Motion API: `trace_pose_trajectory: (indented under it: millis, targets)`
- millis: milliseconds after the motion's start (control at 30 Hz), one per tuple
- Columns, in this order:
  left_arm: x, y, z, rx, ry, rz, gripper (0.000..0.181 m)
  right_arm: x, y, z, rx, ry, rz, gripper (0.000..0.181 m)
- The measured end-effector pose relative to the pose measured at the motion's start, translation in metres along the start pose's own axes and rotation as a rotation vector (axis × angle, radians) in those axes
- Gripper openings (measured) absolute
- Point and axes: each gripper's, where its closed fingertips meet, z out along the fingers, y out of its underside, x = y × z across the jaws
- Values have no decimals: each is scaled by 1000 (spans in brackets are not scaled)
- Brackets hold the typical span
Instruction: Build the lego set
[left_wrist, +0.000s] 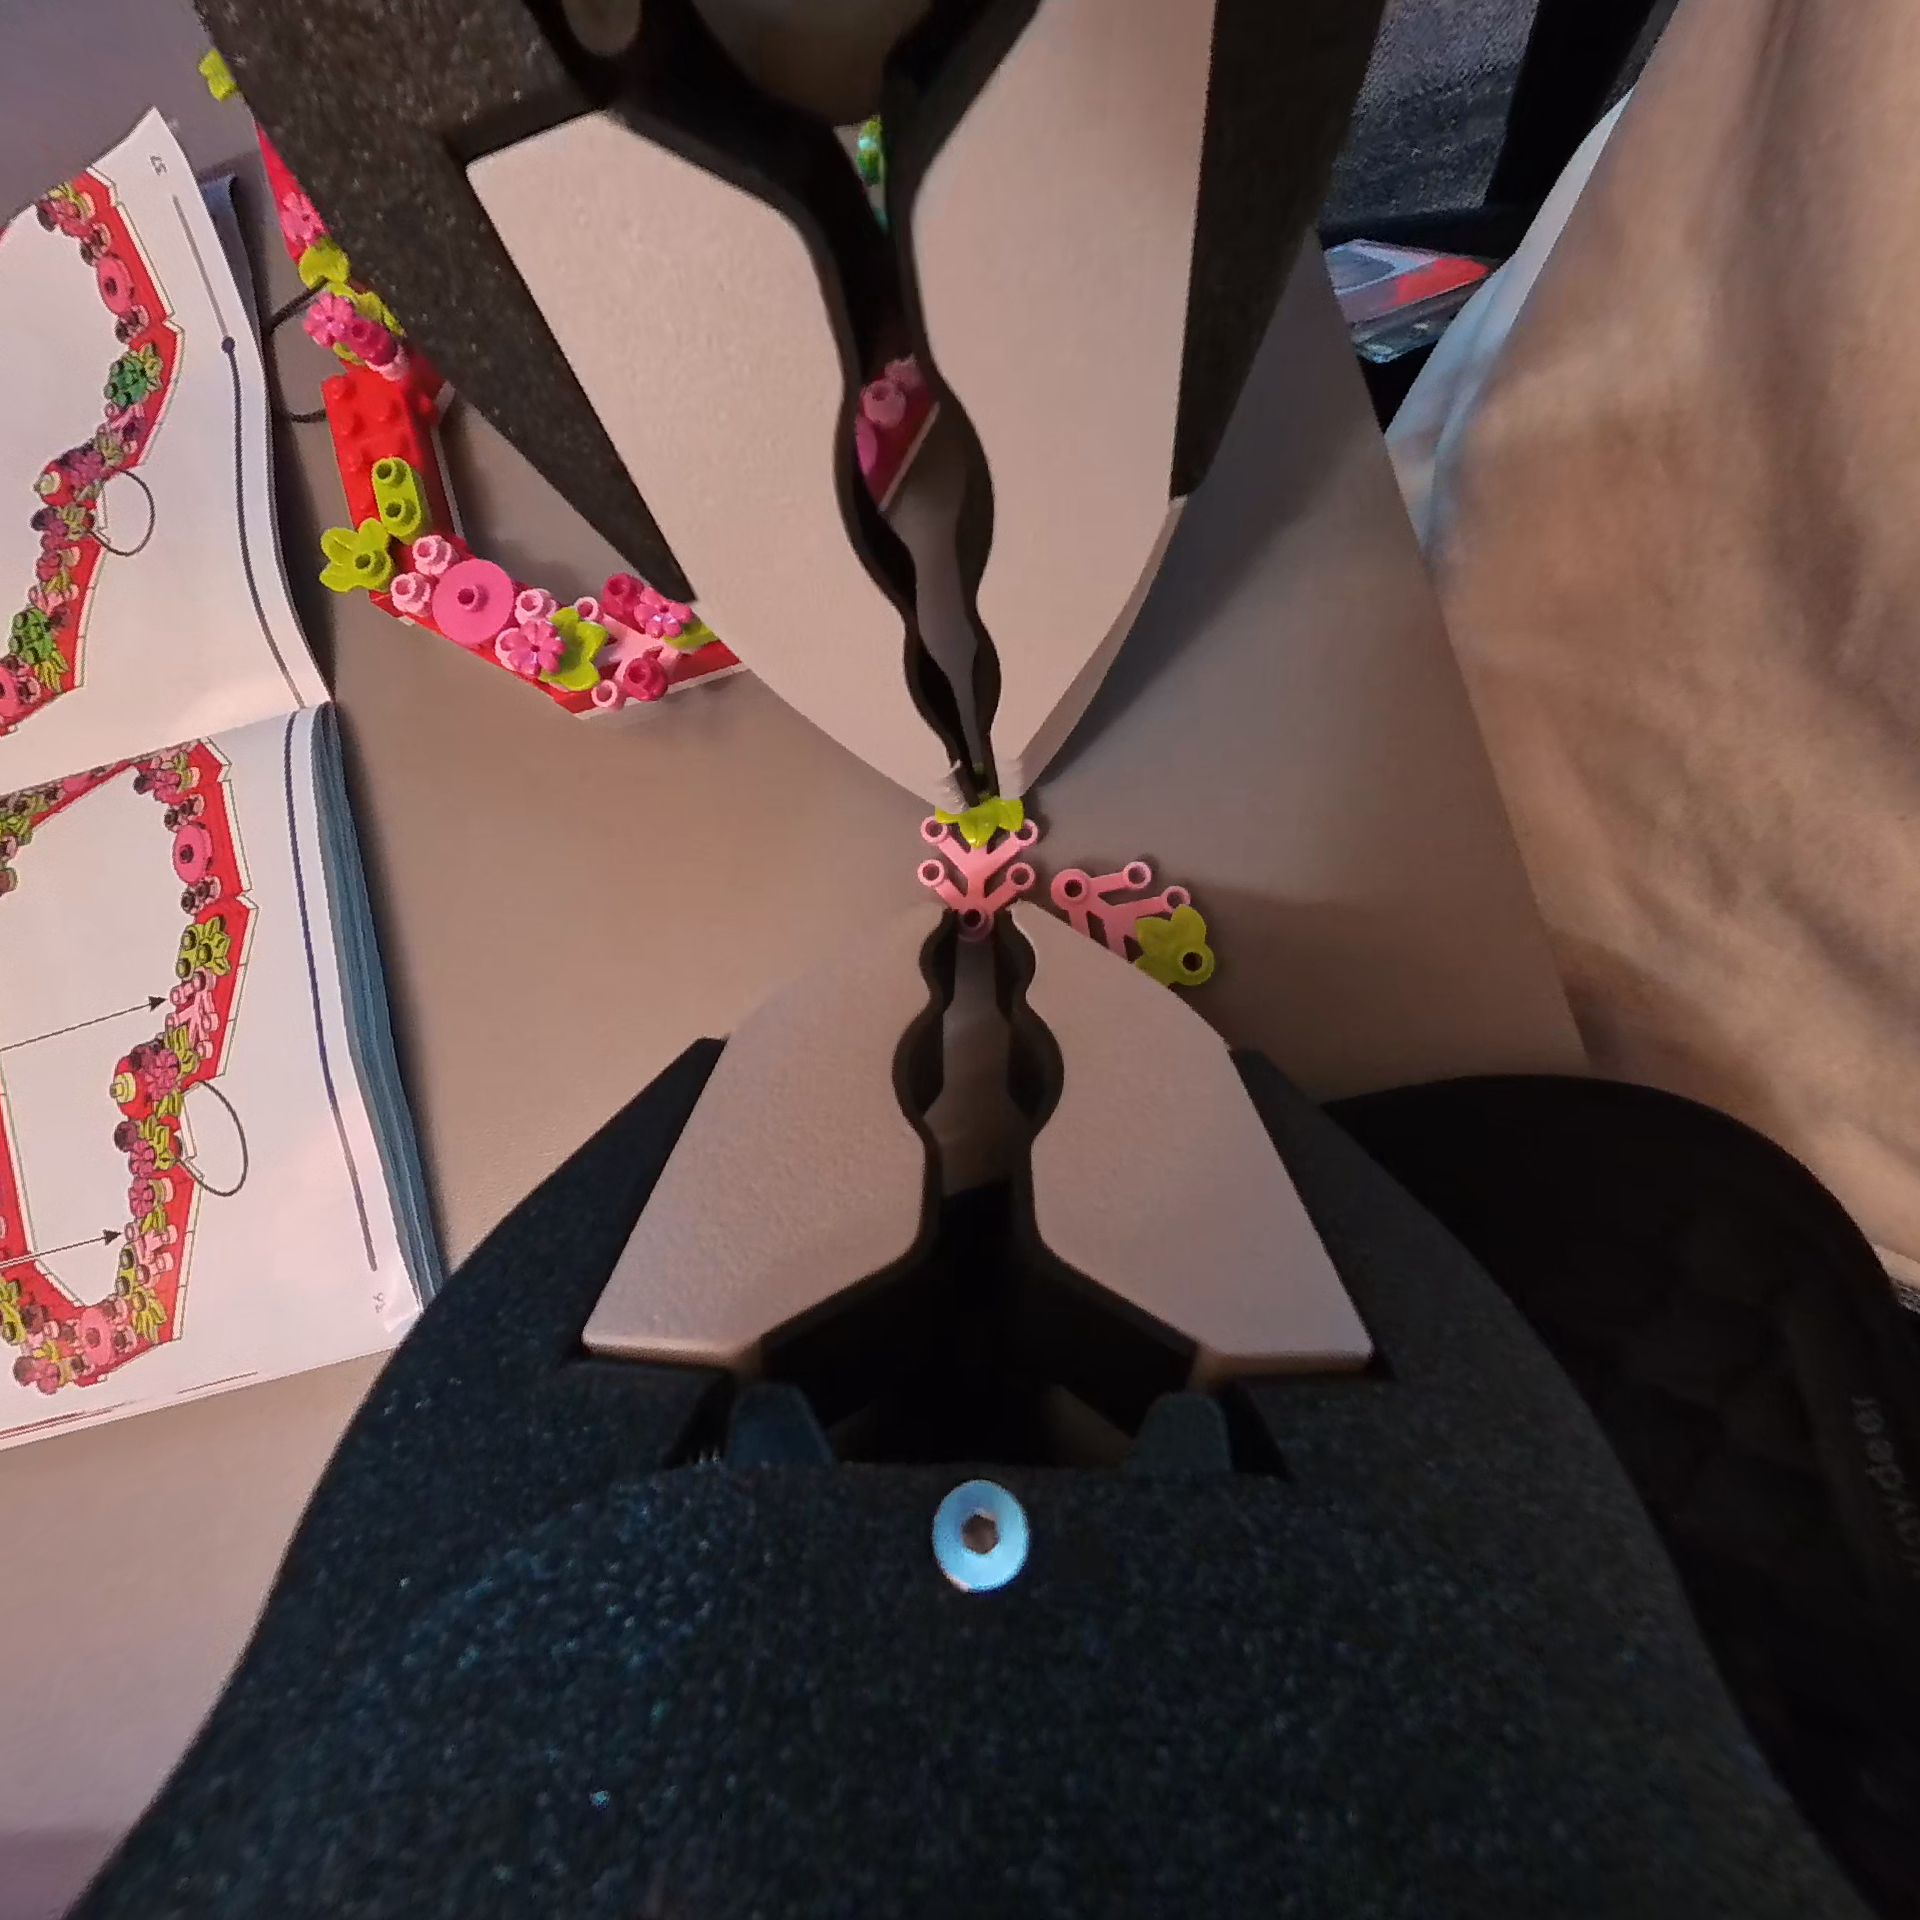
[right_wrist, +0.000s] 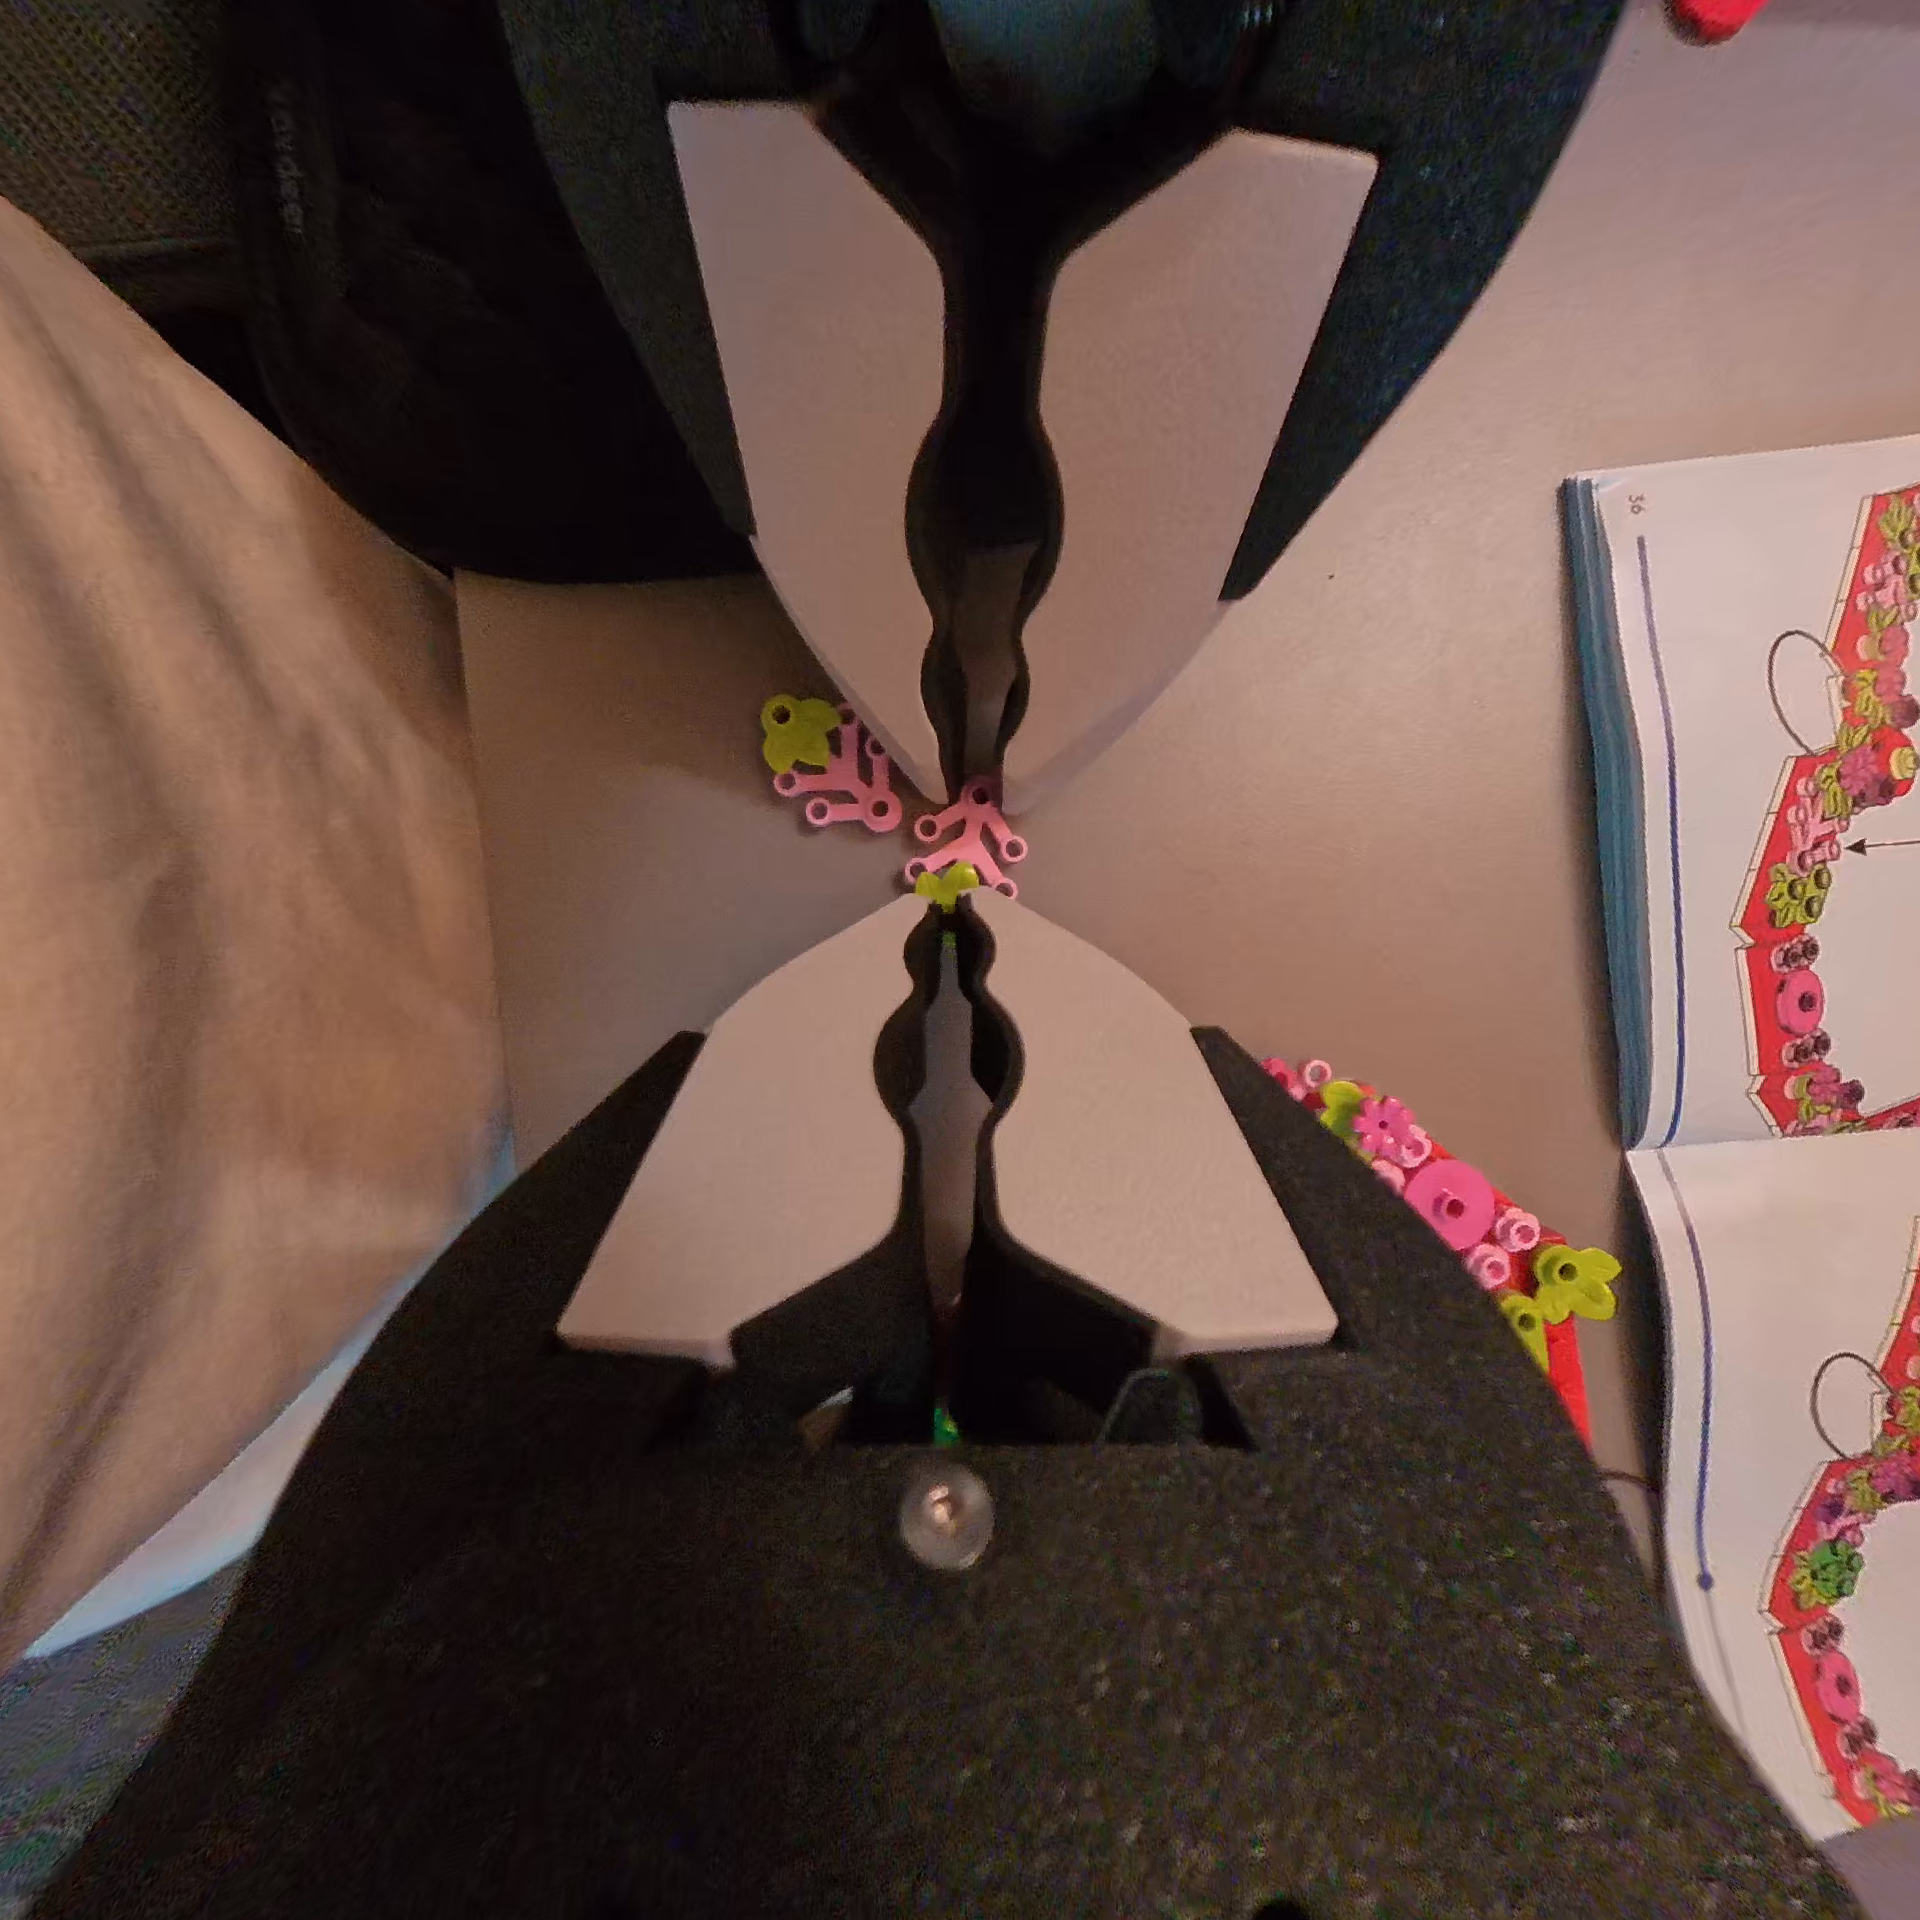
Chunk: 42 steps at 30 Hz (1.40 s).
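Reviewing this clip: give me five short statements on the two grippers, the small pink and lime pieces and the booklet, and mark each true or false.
1. The left gripper is shut on the stem end of the pink branch piece. True.
2. The right gripper is open and holds nothing. False: it is shut on the lime leaf piece, at the branch's forked end.
3. A second pink branch with a lime leaf lies on the table beside the held one. True.
4. The instruction booklet is closed. False: it lies open, showing pictures of the red frame.
5. The red flower frame is held between the two grippers. False: it rests on the table, off to the side.
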Motion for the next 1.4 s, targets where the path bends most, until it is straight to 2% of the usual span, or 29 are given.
trace_pose_trajectory:
  millis: [167,467,633,667,733,900,1067,1400]
  targets:
    - [0,0,0,6,5,0,7,0,0,1,36,-45,83,3]
    - [0,0,0,16,8,-3,7,0,1,1,34,-21,191,3]
    - [1,0,0,11,8,9,7,-2,-1,-1,69,-14,109,3]
    - [1,0,0,10,7,9,7,-4,-1,-1,75,-36,115,21]
    - [1,0,0,9,6,6,7,-5,0,-3,80,-43,112,25]
    - [1,0,0,6,-5,10,8,0,4,0,59,28,83,22]
    - [0,0,0,0,-31,21,8,2,3,1,64,23,113,14]
    - [0,-1,0,9,-45,2,7,1,4,5,33,58,127,14]
